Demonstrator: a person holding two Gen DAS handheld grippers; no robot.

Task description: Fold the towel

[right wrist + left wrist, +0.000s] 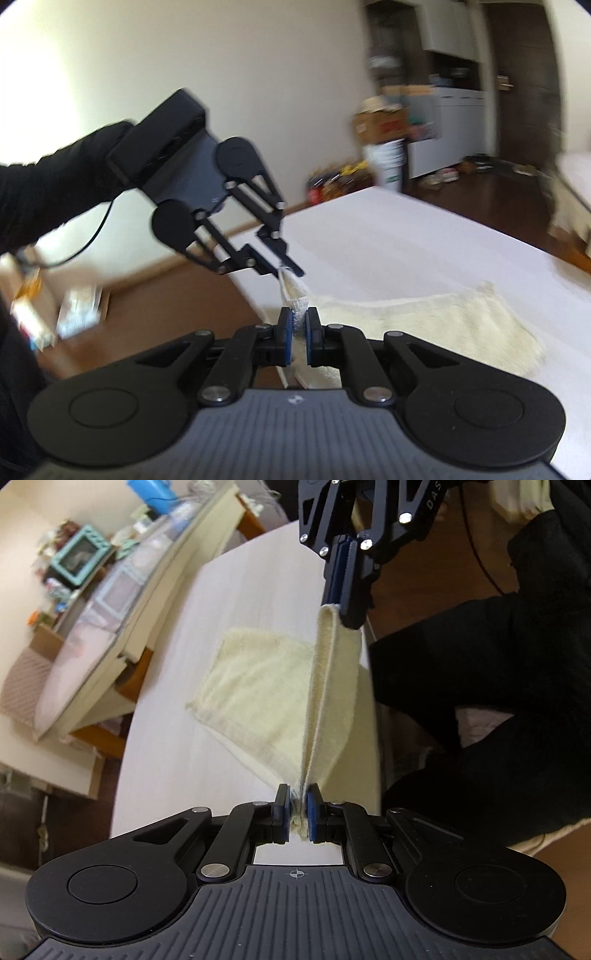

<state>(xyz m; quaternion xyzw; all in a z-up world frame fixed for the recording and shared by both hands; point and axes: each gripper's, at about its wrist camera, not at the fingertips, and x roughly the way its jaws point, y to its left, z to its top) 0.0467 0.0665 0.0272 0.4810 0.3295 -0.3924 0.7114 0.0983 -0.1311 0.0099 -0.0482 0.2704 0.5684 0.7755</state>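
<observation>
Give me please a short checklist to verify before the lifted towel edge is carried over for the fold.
1. Left gripper shut on towel corner: ok.
2. Right gripper shut on the other corner: ok.
3. Edge between both grippers taut: ok.
4. Rest of towel lying on the white table: ok.
5. Far edge flat, without wrinkles: cannot tell, pictures are blurred.
6. Table beyond the towel free for the fold: ok.

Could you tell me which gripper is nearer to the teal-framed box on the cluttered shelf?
Left. The left gripper holds the towel on the teal box's side; the right gripper is further over, beside the person.
</observation>
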